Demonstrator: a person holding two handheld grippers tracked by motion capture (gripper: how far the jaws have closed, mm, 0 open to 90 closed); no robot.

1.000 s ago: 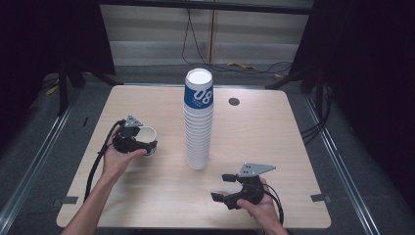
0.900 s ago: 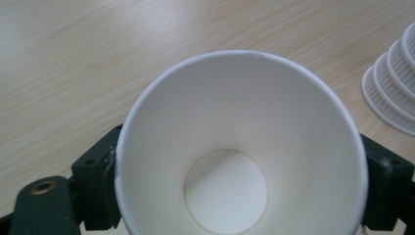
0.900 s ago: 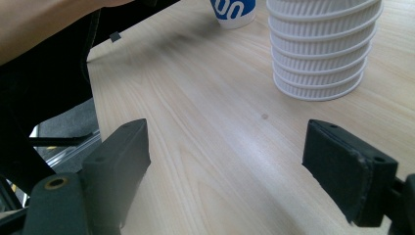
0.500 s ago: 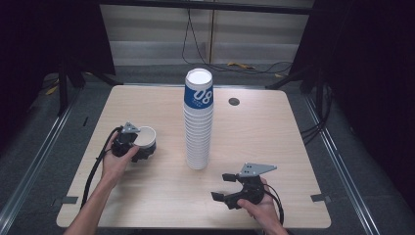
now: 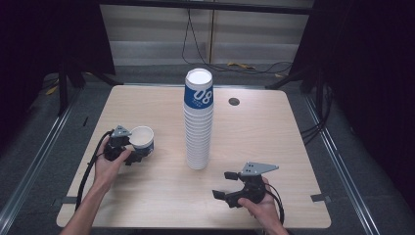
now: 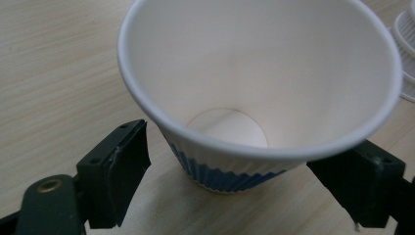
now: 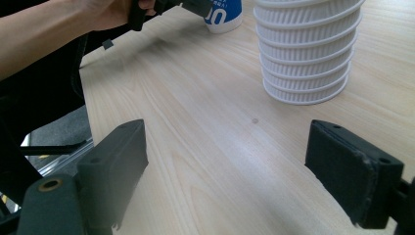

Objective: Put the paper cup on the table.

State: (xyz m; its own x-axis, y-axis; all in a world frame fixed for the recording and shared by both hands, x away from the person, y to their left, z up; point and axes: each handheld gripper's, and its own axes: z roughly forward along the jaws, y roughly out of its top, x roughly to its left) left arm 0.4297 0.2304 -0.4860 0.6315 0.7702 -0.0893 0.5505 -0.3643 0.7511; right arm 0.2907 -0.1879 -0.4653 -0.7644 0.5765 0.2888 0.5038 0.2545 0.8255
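The left gripper (image 6: 235, 191) has its fingers (image 6: 117, 171) spread either side of the single cup (image 6: 259, 98), which stands upright on the worktop (image 5: 274, 127), mouth up; whether the pads touch its wall is hard to tell (the rim hides the right one). The cup stack (image 5: 198, 122) rises just right of it. The right gripper (image 7: 240, 171), fingers just opened wider and empty, waits near the stack's base.

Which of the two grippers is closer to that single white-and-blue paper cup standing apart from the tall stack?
The left. The left gripper has the single white-and-blue paper cup between its jaws; the right gripper hangs open over bare wood, across the table beyond the stack.
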